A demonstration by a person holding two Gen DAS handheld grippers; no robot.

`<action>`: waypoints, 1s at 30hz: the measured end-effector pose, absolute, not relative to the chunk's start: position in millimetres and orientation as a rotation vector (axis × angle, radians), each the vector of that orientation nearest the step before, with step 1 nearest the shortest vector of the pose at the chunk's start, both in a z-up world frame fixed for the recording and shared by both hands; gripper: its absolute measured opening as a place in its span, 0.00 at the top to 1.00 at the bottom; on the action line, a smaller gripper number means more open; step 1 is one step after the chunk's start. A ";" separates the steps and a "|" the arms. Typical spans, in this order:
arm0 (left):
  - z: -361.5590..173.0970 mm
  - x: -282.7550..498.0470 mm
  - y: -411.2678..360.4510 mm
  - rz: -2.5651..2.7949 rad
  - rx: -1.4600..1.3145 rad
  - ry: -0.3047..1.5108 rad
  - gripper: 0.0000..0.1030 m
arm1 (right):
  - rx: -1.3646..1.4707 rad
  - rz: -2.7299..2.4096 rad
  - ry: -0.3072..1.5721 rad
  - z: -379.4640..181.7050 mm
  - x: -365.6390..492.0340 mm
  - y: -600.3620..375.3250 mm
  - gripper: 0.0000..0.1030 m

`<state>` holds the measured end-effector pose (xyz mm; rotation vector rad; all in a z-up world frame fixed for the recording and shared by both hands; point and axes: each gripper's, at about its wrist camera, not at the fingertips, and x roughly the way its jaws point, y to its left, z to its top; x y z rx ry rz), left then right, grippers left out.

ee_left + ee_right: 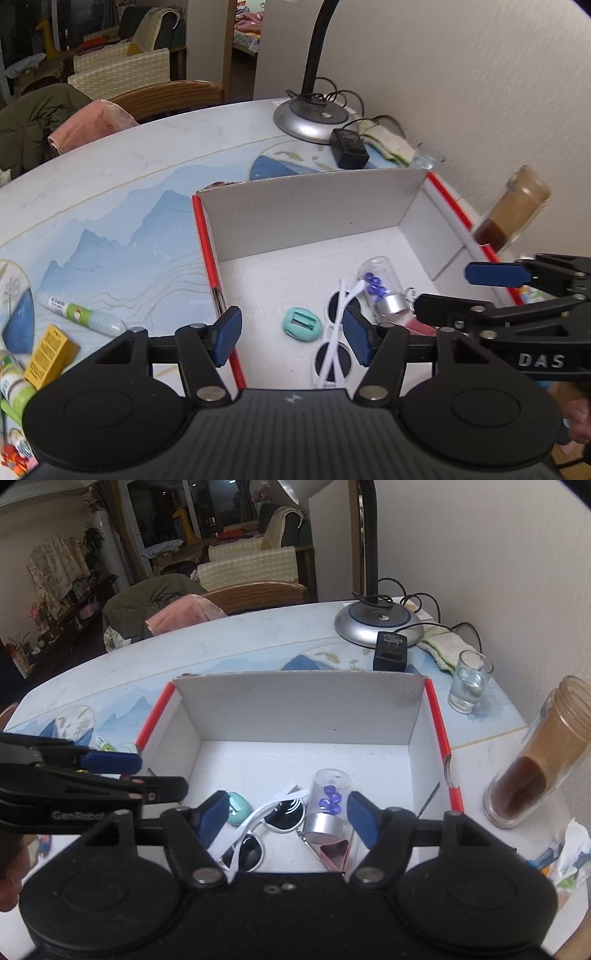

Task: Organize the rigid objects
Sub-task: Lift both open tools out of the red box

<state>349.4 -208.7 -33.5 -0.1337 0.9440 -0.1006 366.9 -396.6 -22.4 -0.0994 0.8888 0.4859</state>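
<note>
1. A white cardboard box with red edges [303,705] sat open on the pale blue, landscape-printed table [122,177], filling the centre of both wrist views.
2. Inside the box, toward the lower middle of the right wrist frame, lay a pair of white-framed sunglasses with dark round lenses [273,819], a small teal oval plastic piece [238,808] just left of them, and a clear plastic bottle with blue beads and a silver cap [328,805] just right of them – the bottle on its side, its cap touching a pink-lensed item [334,853] at the box's near edge.
3. The left gripper [291,338] hung over the box's left red edge, its blue-padded jaws about half open with nothing between them.
4. The right gripper [286,821] hovered above the sunglasses and bottle, jaws parted wide and gripping nothing – the items lay on the box floor beneath.
5. Outside the box, at the left of the left wrist frame, a white tube with a green label [86,314] and a yellow carton [48,356] lay on the table.
6. At the right of the right wrist frame stood a tilted-looking clear jar of brown powder [535,771], with a glass of water [469,681] and a silver lamp base [378,622] behind the box.
</note>
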 end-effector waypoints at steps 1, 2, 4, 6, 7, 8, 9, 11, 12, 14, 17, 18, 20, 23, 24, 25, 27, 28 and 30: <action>-31.1 344.5 -207.3 -0.093 -0.131 0.938 0.40 | -0.099 0.489 0.887 -21.6 364.7 -395.8 0.29; -28.8 339.5 -206.1 -0.083 -0.122 0.931 0.38 | -0.100 0.492 0.884 -20.8 362.1 -394.9 0.28; -24.3 329.9 -202.0 -0.078 -0.121 0.919 0.36 | -0.102 0.497 0.879 -18.9 356.8 -392.4 0.26; -20.5 320.3 -195.8 -0.080 -0.138 0.908 0.36 | -0.093 0.513 0.887 -17.1 352.9 -389.0 0.24; -18.7 315.7 -192.4 -0.076 -0.143 0.903 0.36 | -0.088 0.523 0.888 -16.0 350.3 -386.6 0.23; -16.8 311.4 -188.5 -0.069 -0.149 0.896 0.35 | -0.083 0.533 0.887 -14.8 347.1 -383.9 0.22; -15.4 307.4 -184.4 -0.063 -0.155 0.892 0.33 | -0.081 0.542 0.885 -13.5 344.1 -381.0 0.21; -12.7 298.5 -175.4 -0.056 -0.162 0.882 0.30 | -0.079 0.554 0.879 -11.0 338.1 -374.8 0.19; -11.8 294.5 -171.2 -0.052 -0.163 0.881 0.28 | -0.076 0.560 0.876 -9.7 334.9 -372.0 0.18; -10.6 287.1 -162.1 -0.041 -0.166 0.879 0.28 | -0.073 0.566 0.873 -7.7 329.7 -366.6 0.17; -9.7 276.3 -149.8 -0.017 -0.169 0.875 0.28 | -0.075 0.581 0.868 -5.2 320.9 -357.0 0.15; -9.4 272.0 -145.2 -0.008 -0.169 0.871 0.28 | -0.076 0.588 0.866 -4.5 317.9 -353.3 0.14; -9.0 264.1 -137.2 0.007 -0.168 0.865 0.28 | -0.082 0.598 0.863 -3.8 312.5 -344.8 0.14; -8.7 253.0 -123.5 0.011 -0.179 0.862 0.28 | -0.086 0.605 0.860 -4.7 305.2 -332.7 0.14; -8.8 249.3 -117.8 0.012 -0.186 0.859 0.28 | -0.089 0.609 0.858 -5.3 302.2 -328.5 0.14; -8.7 245.6 -112.7 0.015 -0.194 0.856 0.27 | -0.093 0.613 0.854 -5.8 298.9 -324.1 0.13; -8.5 237.9 -101.4 0.026 -0.207 0.850 0.20 | -0.102 0.626 0.851 -7.0 292.8 -315.3 0.12; -8.4 234.4 -96.1 0.033 -0.212 0.844 0.19 | -0.104 0.631 0.852 -7.6 290.3 -310.9 0.11; -8.3 228.1 -84.7 0.044 -0.228 0.836 0.19 | -0.108 0.644 0.854 -8.7 284.4 -302.7 0.10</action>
